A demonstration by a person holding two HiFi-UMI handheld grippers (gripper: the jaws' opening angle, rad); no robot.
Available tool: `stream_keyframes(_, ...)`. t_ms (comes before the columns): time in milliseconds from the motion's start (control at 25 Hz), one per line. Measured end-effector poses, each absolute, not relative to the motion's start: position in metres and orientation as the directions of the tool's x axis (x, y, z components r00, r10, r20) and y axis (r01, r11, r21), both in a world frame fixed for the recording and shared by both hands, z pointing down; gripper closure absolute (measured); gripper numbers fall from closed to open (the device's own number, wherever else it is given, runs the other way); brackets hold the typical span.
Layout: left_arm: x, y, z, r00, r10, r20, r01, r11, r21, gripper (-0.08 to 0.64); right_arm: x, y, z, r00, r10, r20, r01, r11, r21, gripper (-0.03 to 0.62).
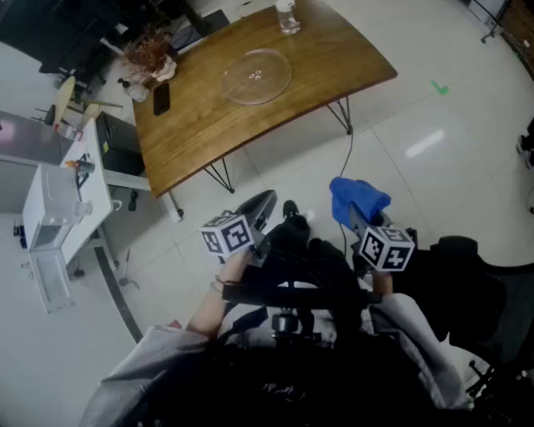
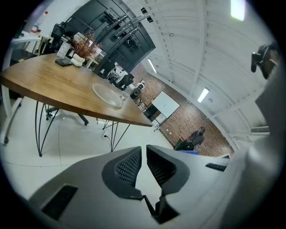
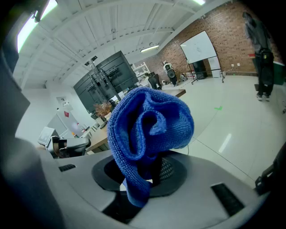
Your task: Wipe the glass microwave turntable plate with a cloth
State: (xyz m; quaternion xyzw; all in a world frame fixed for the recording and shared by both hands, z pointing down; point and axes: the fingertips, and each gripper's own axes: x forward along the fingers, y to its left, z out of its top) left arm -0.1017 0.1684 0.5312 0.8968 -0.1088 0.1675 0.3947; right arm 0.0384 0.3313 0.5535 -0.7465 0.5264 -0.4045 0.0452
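One blue cloth (image 3: 149, 129) pinched in right hand-held gripper (image 3: 152, 172).

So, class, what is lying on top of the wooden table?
A glass turntable plate, a clear bottle, a dark phone and a dried plant sit on the table. Whatever lies behind the plant is hidden.

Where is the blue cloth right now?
In the head view, right of centre, the blue cloth is pinched in the claw of the right gripper, over the floor short of the wooden table.
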Motion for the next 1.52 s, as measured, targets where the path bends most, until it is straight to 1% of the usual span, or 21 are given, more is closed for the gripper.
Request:
stream_keyframes(160, -0.096, 0.123, 0.523, 0.918, -0.09, 0.386, -0.342, -0.672, 0.657, 0.531, 0.054, 0.309, 0.556, 0.139, -0.803, 0.579, -0.719, -0.484, -0.499, 0.476)
stream_keyframes(280, -0.095, 0.087, 0.528, 0.917, -0.1, 0.385, -0.352, -0.654, 0.669, 0.531, 0.058, 0.274, 0.568, 0.122, -0.784, 0.609, -0.717, -0.494, -0.493, 0.476)
stream_keyframes(440, -0.102, 0.022, 0.53, 0.907, -0.168, 0.386, -0.402, -0.621, 0.673, 0.531, 0.054, 0.202, 0.561, 0.059, -0.789, 0.612, -0.766, -0.429, -0.479, 0.476)
stream_keyframes(600, -0.089, -0.04, 0.525, 0.915, -0.231, 0.33, -0.402, -0.579, 0.71, 0.531, 0.06, 0.133, 0.535, 0.032, -0.808, 0.589, -0.823, -0.356, -0.443, 0.476)
stream_keyframes(760, -0.072, -0.076, 0.528, 0.925, -0.223, 0.308, -0.38, -0.561, 0.735, 0.531, 0.063, 0.099, 0.518, 0.033, -0.8, 0.599, -0.857, -0.331, -0.396, 0.476)
stream_keyframes(960, -0.049, -0.093, 0.533, 0.937, -0.193, 0.29, -0.349, -0.533, 0.771, 0.531, 0.078, 0.099, 0.523, 0.058, -0.747, 0.663, -0.856, -0.378, -0.351, 0.476)
stream_keyframes(1120, -0.033, -0.113, 0.537, 0.935, -0.209, 0.287, -0.355, -0.505, 0.787, 0.531, 0.098, 0.086, 0.522, 0.054, -0.727, 0.685, -0.863, -0.379, -0.334, 0.476)
stream_keyframes(1240, -0.025, -0.13, 0.541, 0.927, -0.239, 0.29, -0.372, -0.477, 0.796, 0.531, 0.112, 0.06, 0.519, 0.018, -0.728, 0.685, -0.884, -0.331, -0.329, 0.476)
stream_keyframes(1360, -0.019, -0.148, 0.546, 0.912, -0.275, 0.304, -0.401, -0.448, 0.799, 0.531, 0.121, 0.025, 0.52, -0.052, -0.73, 0.682, -0.914, -0.24, -0.327, 0.476)
stream_keyframes(1520, -0.011, -0.167, 0.562, 0.883, -0.292, 0.368, -0.464, -0.423, 0.778, 0.531, 0.138, -0.021, 0.523, -0.135, -0.715, 0.686, -0.944, -0.119, -0.309, 0.476)
